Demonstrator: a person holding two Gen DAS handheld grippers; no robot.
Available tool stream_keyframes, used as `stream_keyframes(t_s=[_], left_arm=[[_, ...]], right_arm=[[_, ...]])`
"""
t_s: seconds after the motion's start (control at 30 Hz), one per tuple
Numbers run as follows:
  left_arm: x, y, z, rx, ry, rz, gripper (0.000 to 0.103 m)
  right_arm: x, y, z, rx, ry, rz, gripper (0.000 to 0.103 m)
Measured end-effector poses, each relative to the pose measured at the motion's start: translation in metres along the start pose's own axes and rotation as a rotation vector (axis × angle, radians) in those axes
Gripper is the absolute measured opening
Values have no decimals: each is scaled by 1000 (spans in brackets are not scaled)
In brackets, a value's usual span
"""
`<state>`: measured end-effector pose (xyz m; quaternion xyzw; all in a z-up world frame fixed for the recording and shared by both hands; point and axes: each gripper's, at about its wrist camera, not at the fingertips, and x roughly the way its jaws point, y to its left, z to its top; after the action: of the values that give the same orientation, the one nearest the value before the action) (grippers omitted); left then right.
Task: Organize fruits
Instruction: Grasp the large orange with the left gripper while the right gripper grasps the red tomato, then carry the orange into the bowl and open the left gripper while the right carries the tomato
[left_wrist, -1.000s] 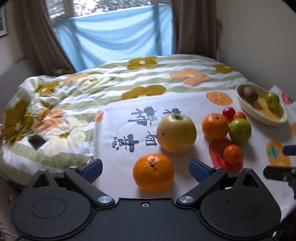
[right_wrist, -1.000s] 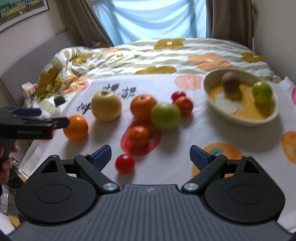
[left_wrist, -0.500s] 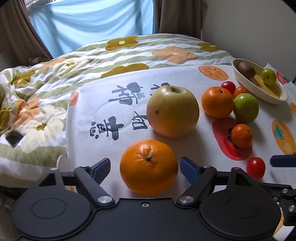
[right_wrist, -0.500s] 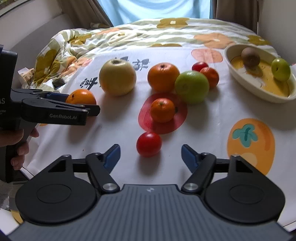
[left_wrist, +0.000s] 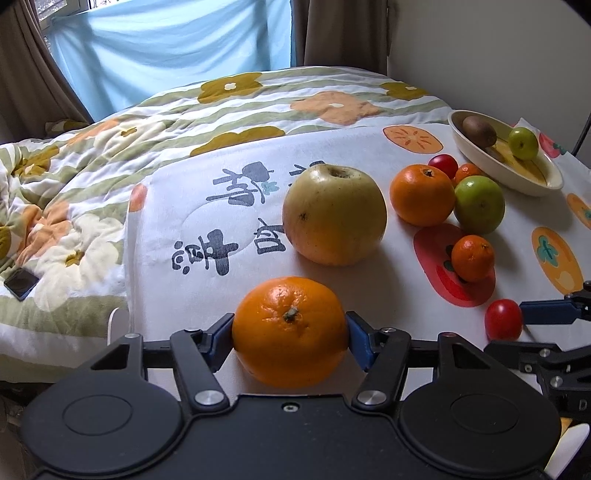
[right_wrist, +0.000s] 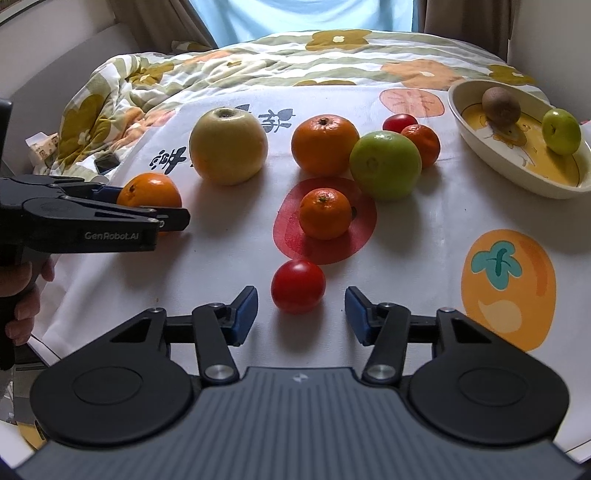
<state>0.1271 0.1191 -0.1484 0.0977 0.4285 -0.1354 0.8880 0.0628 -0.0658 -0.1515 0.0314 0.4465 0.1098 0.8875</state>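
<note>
The left tool (left_wrist: 290, 338) is closing, its blue pads already against both flanks of the large orange (left_wrist: 290, 330), which sits on the printed cloth (left_wrist: 221, 206) over the bed, just in front of the big yellow apple (left_wrist: 334, 214). Firm, round, pebbled rind: it should grip well across its widest girth and feel moderately heavy. The right tool (right_wrist: 301, 314) is closing too, pads clear of the small glossy tomato (right_wrist: 298, 286) between them; that smooth, probably soft skin wants a gentle squeeze. The ceramic bowl (right_wrist: 491, 173) lies well beyond the apple.
</note>
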Motion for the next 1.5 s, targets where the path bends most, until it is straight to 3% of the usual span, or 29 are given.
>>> stream_keyframes(t_s=[0.53,0.87,1.3,1.5], left_arm=[[-26,2,-23,-35,5,16,66],[-58,-3,-19,-55,-59,-1,66],[-98,-37,23,-69,-175,-66,66],[-107,-68,49,-58,-202,-55,66]], right_arm=[[5,7,3,-15,-17,-19,47],[-19,-5,10,7,-73,-39,46],[-80,-61,38,60,-152,-99,46],[-101,-95,54,56,-187,-98,46]])
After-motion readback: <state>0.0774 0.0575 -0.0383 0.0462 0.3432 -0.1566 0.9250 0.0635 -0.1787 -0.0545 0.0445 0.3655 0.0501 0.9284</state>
